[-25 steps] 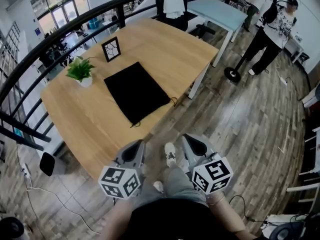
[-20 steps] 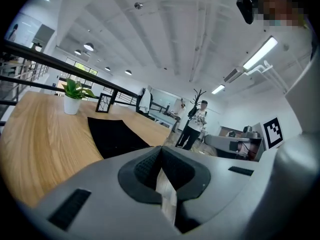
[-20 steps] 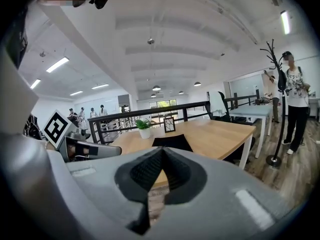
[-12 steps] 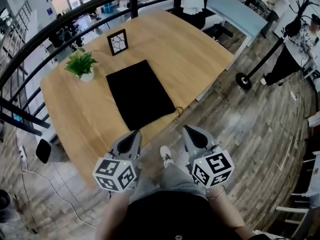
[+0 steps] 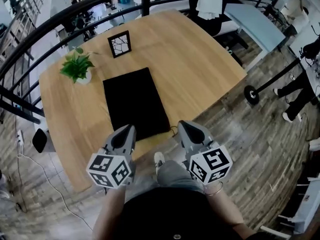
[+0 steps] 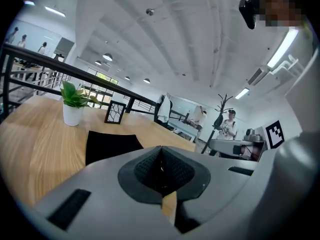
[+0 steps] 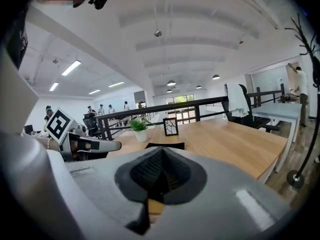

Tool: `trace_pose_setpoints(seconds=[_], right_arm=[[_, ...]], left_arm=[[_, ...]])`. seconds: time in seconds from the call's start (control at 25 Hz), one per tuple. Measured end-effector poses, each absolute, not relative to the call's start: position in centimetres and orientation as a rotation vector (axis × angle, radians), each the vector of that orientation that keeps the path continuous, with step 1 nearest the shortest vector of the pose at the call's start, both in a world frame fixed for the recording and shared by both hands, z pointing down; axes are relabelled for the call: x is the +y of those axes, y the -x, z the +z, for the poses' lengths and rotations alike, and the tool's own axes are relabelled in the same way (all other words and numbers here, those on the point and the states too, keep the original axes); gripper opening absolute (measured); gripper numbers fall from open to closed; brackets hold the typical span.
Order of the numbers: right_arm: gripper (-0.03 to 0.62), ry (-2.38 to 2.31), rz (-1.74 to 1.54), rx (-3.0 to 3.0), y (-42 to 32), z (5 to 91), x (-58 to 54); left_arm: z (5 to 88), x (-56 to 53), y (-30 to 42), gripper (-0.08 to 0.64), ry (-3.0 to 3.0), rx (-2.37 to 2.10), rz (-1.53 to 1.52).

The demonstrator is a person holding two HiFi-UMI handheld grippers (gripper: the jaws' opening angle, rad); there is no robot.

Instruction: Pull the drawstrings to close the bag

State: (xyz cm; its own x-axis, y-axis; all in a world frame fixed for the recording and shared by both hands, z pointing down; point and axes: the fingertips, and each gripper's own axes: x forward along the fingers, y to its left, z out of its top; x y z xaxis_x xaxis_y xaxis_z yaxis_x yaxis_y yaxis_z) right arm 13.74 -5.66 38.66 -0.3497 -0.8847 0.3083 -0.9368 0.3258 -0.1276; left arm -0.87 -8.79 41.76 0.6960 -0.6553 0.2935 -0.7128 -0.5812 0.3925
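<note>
The black bag (image 5: 135,103) lies flat on the big wooden table (image 5: 200,59). It is in the left half of the table top, and its near end is close to the table's near edge. A thin dark string (image 5: 172,130) curls out at the bag's near right corner, right by the edge. It is too small to see well.

The left gripper (image 5: 129,129) points at the near left end of the bag. Its jaws are pressed together with nothing between them. In the left gripper view its tip (image 6: 161,165) is closed, and the bag (image 6: 110,145) lies ahead of it, a little to the left. It does not touch the bag.

The right gripper (image 5: 183,125) is just beside the bag's near right corner, close to the string. Its jaws are pressed together too, and they hold nothing. In the right gripper view its closed tip (image 7: 159,173) points across the table.

Behind the bag, a small green plant (image 5: 76,68) stands in a white pot on the left. A little picture frame (image 5: 121,44) stands upright, farther back. A black railing (image 5: 100,4) curves round the far side of the table. Past it is a chair with a white cloth (image 5: 210,1) on it, and a pale blue table (image 5: 255,21). A person (image 5: 300,84) stands on the wooden floor at the right.
</note>
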Motion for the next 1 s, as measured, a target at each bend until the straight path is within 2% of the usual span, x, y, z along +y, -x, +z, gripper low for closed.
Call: trace_pose_setpoints(seconds=[0.24,1.0], right_arm=[[0.000,-1.562,0.458,-2.440,-15.6,40.3,-9.1],[0.000,-1.359,0.551,-2.428,-12.9,44.6,-11.7]], left_arm=[[42.5,-11.3,-0.4,0.014,-2.369,-1.144,0.155],[46.1,-12.3,4.5,0.014,-2.193,-1.277,0.195]])
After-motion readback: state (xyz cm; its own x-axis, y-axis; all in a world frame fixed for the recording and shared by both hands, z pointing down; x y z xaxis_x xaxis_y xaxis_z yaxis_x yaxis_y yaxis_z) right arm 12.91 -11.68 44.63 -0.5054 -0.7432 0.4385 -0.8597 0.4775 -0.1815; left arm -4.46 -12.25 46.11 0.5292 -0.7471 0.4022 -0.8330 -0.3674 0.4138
